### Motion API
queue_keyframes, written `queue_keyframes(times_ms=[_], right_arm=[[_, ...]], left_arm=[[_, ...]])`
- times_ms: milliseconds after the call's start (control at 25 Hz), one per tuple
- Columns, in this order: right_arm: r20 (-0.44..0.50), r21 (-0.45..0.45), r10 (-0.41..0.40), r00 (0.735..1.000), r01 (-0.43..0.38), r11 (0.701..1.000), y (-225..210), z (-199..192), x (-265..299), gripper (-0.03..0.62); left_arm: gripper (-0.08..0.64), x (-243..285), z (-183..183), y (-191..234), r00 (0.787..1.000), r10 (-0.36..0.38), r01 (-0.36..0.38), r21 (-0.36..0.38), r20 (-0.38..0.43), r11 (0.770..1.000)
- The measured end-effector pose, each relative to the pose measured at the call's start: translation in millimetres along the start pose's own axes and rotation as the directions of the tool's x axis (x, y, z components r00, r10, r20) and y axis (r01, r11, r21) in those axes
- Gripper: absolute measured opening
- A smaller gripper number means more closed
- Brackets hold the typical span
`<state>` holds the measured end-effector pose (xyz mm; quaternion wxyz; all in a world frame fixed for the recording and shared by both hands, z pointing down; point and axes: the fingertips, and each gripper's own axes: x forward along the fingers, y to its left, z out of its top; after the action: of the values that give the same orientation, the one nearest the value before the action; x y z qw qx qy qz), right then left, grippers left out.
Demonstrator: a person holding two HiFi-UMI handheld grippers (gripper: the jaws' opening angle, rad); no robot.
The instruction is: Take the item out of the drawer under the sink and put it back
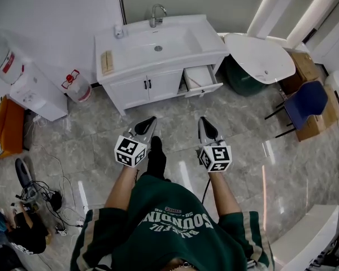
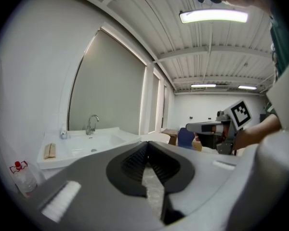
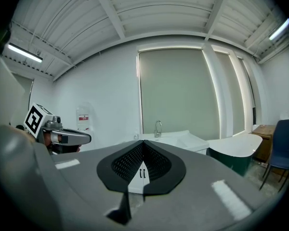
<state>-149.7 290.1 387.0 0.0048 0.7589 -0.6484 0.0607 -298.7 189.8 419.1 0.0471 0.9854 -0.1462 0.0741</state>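
Your grey left tool (image 1: 152, 119) and right tool (image 1: 202, 119), both closed and empty, point to 12 o'clock at the white sink cabinet (image 1: 137, 87); its white drawer (image 1: 201, 78), 1 o'clock, stands open.

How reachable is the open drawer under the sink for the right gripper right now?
Probably not yet: the right gripper hangs well short of the drawer, though only floor lies between them.
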Motion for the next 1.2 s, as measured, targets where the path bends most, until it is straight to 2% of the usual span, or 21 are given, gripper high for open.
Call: queue_keyframes(times_ms=[240, 520, 1000, 1200], right_arm=[[-0.016, 0.008, -0.042, 0.999, 0.042, 0.999, -29.8, -6.5, 13.5, 0.002], [-0.050, 0.005, -0.067, 0.997, 0.067, 0.998, -70.2, -11.2, 55.0, 0.002], [-0.115, 0.007, -0.062, 0.991, 0.064, 0.998, -127.2, 0.0, 193.1, 0.002], [-0.161, 0.019, -0.061, 0.985, 0.065, 0.998, -141.3, 0.1, 251.1, 0.002]], left_arm=[[0.051, 41.1, -3.8, 6.1, 0.999, -0.042, 0.042, -0.012, -0.009, 0.999], [0.051, 104.2, -7.2, 30.1, 0.997, -0.077, 0.076, -0.038, -0.022, 0.996], [0.051, 219.9, -2.4, 114.4, 0.990, -0.112, 0.107, -0.057, -0.087, 0.993], [0.051, 264.2, -0.5, 150.7, 0.982, -0.149, 0.144, -0.053, -0.117, 0.988]])
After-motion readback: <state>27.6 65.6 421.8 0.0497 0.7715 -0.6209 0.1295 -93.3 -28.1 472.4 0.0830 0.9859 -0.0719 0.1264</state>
